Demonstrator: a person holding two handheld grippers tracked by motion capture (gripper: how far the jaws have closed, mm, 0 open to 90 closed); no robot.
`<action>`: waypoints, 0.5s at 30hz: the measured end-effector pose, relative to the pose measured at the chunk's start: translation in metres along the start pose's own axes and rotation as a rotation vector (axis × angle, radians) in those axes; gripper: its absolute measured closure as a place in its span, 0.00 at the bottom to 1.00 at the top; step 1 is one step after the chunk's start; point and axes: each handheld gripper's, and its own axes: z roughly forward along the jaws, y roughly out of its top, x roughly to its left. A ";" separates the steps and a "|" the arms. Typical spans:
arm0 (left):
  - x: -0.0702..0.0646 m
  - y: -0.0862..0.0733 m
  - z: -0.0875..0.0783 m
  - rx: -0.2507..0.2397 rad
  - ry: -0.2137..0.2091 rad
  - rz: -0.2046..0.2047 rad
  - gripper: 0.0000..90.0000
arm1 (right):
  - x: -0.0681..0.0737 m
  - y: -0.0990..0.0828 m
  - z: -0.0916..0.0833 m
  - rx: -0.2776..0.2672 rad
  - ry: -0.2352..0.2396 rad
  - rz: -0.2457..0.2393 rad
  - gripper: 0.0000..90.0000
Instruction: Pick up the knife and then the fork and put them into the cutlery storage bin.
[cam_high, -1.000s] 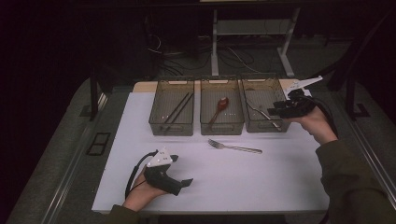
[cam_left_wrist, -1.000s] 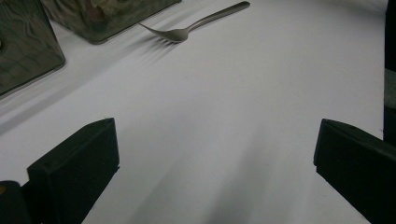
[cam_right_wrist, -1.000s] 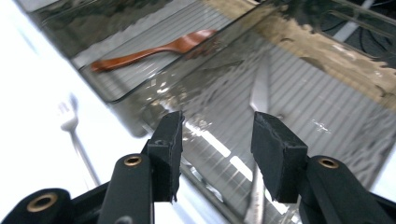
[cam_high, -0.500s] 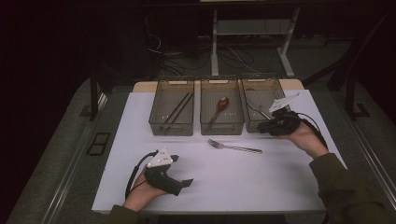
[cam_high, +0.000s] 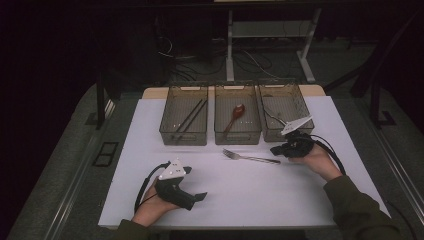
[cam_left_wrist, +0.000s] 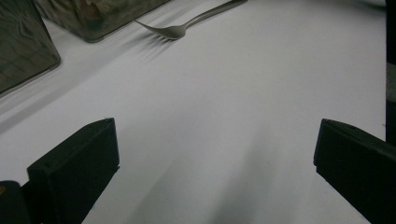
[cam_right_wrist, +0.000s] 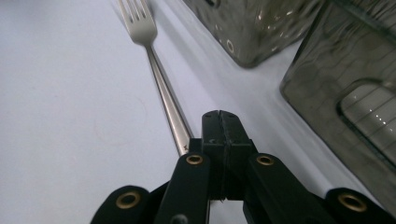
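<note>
Steel fork (cam_high: 250, 157) lies on white mat at 6 o'clock of middle bin (cam_high: 237, 113) | right gripper (cam_right_wrist: 219, 122) jaws together beside handle end, nothing between | left gripper (cam_high: 199, 198) jaws apart, idle | risk: closed tip nudges handle, fork slides or spins away

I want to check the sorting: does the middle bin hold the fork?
No, the middle bin holds a spoon, while the fork lies on the white sheet before it.
</note>
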 end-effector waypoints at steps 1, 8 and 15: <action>0.000 0.000 0.000 0.000 -0.001 0.001 0.00 | 0.000 -0.001 0.002 0.003 -0.001 -0.003 0.99; 0.003 0.000 0.000 -0.012 0.000 0.008 0.00 | 0.001 -0.007 0.014 0.048 -0.002 -0.005 0.99; 0.008 0.000 0.000 -0.036 0.001 0.006 0.00 | 0.003 -0.009 0.012 0.046 0.009 -0.005 0.99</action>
